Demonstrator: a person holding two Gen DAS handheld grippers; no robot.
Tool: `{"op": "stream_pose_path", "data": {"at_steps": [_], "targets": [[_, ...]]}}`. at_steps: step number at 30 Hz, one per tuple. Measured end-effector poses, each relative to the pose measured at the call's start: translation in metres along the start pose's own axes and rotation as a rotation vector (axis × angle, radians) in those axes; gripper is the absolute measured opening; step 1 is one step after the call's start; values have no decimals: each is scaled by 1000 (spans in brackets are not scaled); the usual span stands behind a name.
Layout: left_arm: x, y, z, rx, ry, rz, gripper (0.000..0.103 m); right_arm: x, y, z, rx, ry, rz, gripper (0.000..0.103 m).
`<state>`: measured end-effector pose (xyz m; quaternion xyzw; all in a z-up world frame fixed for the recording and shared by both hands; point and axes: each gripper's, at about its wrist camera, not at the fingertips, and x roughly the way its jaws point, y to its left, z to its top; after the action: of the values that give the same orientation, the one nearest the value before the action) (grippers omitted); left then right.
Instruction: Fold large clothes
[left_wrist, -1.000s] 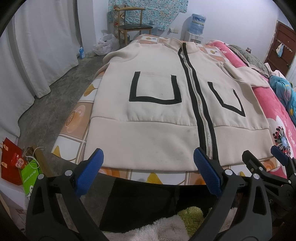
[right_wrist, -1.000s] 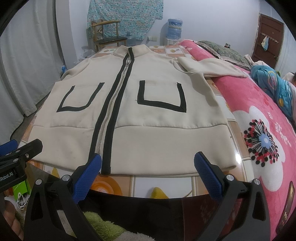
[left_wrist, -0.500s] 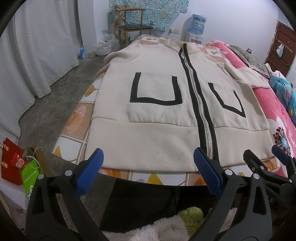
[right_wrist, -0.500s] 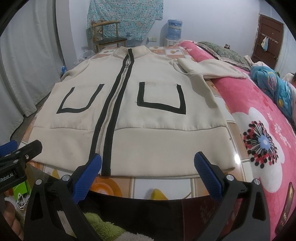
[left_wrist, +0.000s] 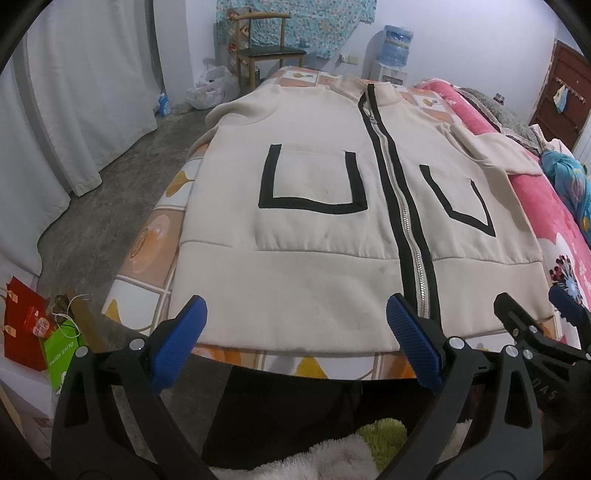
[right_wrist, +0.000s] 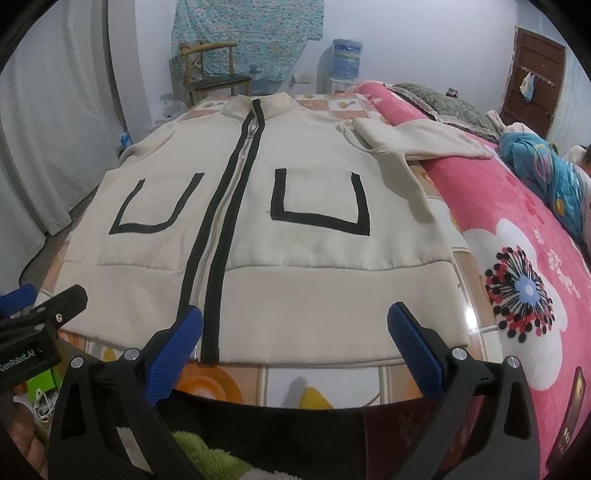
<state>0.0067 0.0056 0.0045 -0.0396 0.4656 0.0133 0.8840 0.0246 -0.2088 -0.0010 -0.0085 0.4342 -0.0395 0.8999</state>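
Observation:
A large cream zip-up jacket with black zipper trim and black-outlined pockets lies flat, front up, on the bed; it also shows in the right wrist view. Its right sleeve lies out over the pink blanket; the left sleeve hangs off the bed's left edge. My left gripper is open and empty, just short of the left half of the hem. My right gripper is open and empty, just short of the right half of the hem. Each gripper shows at the edge of the other's view.
The bed has an orange tiled sheet and a pink flowered blanket on the right. A person in blue lies at far right. A wooden chair, water bottle, curtains and paper bags on the floor at left.
Both grippers have crept slightly forward toward the hem; the jacket has not moved and both stay open.

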Motion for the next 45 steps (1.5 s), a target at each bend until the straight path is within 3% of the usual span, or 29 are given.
{"op": "stream_pose_path", "data": {"at_steps": [19, 26, 31, 37, 40, 45], "targets": [[39, 3, 41, -15, 29, 9, 94, 19, 12, 43, -33, -6, -25, 98], [43, 24, 62, -11, -33, -33, 94, 31, 31, 72, -80, -2, 67, 98], [47, 57, 81, -14, -88, -122, 94, 47, 59, 102, -107, -22, 150, 98], [61, 97, 107, -88, -61, -221, 95, 80, 112, 125, -169, -18, 248, 98], [67, 107, 119, -122, -55, -214, 95, 93, 122, 124, -172, 3, 271, 98], [74, 112, 130, -141, -64, -129, 95, 119, 127, 120, -185, 71, 283, 98]]}}
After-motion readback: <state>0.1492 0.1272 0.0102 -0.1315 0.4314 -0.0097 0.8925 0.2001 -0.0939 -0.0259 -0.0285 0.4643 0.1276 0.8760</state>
